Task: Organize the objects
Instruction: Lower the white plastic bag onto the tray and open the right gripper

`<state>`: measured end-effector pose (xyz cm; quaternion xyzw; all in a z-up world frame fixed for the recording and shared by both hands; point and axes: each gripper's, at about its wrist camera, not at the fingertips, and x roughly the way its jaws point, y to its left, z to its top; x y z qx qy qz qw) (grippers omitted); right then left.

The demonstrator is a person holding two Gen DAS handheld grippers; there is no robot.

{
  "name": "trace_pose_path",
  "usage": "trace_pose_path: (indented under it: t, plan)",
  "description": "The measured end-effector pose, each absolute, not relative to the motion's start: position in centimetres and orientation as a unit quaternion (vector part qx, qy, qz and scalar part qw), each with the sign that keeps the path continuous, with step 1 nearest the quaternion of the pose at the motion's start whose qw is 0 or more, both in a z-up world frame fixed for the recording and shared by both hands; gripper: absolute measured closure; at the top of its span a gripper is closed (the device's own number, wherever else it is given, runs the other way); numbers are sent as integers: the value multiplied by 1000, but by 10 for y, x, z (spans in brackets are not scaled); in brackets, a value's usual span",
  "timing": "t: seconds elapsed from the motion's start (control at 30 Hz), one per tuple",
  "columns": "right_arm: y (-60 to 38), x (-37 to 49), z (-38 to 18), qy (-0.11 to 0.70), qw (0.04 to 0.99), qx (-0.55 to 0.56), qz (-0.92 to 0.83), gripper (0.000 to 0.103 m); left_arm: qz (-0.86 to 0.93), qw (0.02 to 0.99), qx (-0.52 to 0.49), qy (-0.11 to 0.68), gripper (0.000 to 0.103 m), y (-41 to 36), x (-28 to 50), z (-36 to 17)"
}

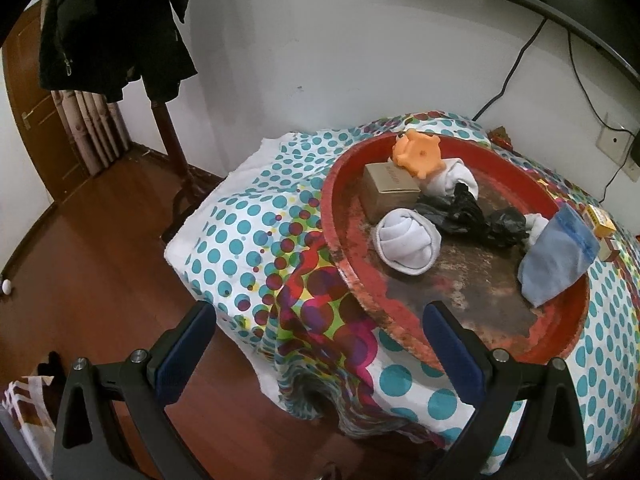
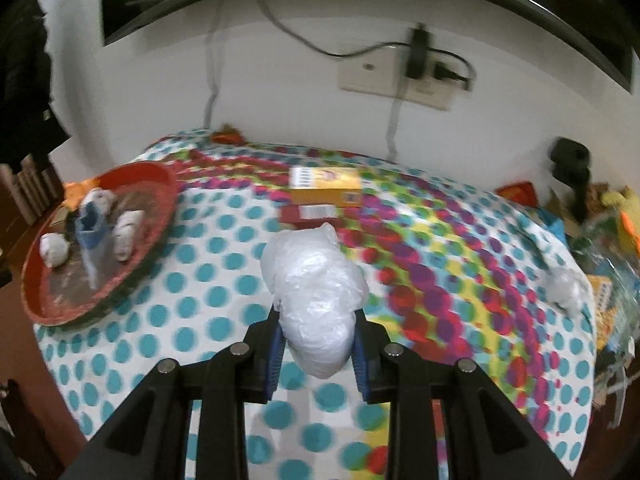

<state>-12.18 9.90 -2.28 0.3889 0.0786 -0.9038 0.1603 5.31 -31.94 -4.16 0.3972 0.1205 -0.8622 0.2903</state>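
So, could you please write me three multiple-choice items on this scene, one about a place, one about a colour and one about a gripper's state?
1. Where does the orange toy sit?
A. in the red tray, at its far side
B. on the floor
C. on the yellow box

2. What colour is the crumpled bag lying in the tray's middle?
A. black
B. pink
C. green

3. What is the right gripper doing?
A. standing open and empty
B. clamped on a white plastic bundle
C. clamped on a sock

Answers: 1 A, the toy lies inside the tray's far rim; 2 A, the bag is dark and glossy; 3 B, both pads press the bundle.
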Motion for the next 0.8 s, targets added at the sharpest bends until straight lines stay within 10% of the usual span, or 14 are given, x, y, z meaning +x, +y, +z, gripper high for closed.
trace_pose_path:
  t: [0.8]
  plan:
    - [-95, -65, -10, 116, 340, 368, -858, 74, -849, 309, 409, 127, 0, -337, 55, -53]
